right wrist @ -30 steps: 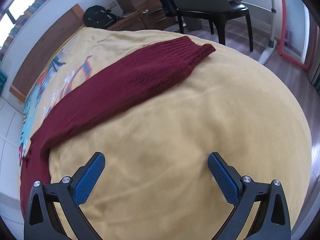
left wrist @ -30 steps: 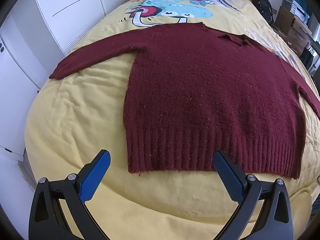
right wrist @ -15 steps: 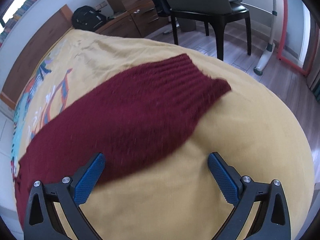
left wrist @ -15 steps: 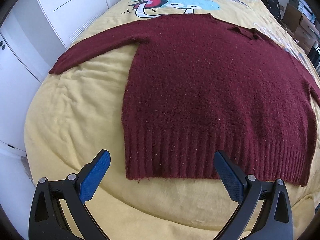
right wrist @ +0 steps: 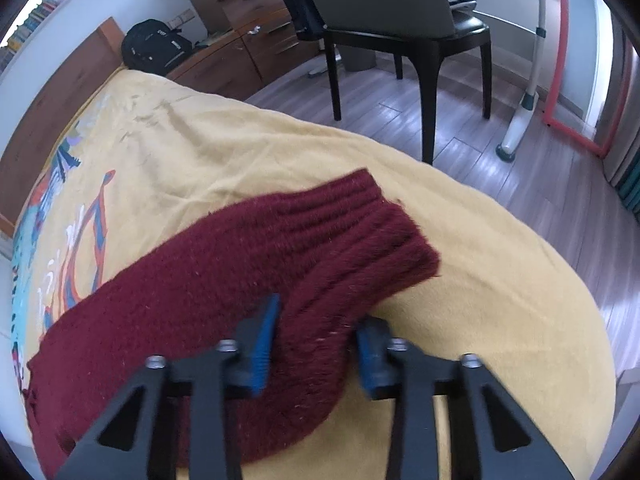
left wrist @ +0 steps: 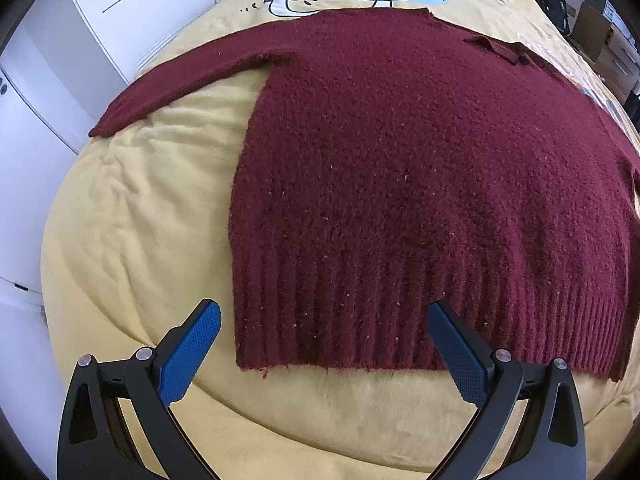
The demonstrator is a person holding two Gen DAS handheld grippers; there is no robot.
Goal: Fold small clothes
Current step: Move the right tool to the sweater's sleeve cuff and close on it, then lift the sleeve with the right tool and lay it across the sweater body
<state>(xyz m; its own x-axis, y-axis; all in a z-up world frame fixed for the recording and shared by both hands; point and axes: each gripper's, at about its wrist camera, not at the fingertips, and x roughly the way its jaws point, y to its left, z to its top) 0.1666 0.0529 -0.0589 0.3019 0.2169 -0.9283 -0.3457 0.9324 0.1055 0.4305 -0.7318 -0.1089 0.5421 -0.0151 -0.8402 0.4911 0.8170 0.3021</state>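
Yellow bedspread [left wrist: 132, 216], sweater [left wrist: 400, 168] edge cropped, right gripper [right wrist: 316, 336] closing around sleeve [right wrist: 248, 280]

Left wrist view peers steeply down past its fingers at the sweater [left wrist: 400, 180] hem; right's sits close over one sleeve [right wrist: 240, 300].

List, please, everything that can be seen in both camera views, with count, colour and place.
sweater: 1, dark red, flat on the bed, hem near the left gripper
sleeve: 1, dark red, lying toward the bed's edge
bedcover: 1, yellow with a cartoon print, under the sweater
wardrobe: 1, white, beside the bed
backpack: 1, black, at the headboard
drawers: 1 unit, brown, by the wall
chair: 1, black, on the wooden floor
left gripper: 1, black with blue pads, jaws open over the hem
right gripper: 1, same colours, jaws just closed on the sleeve
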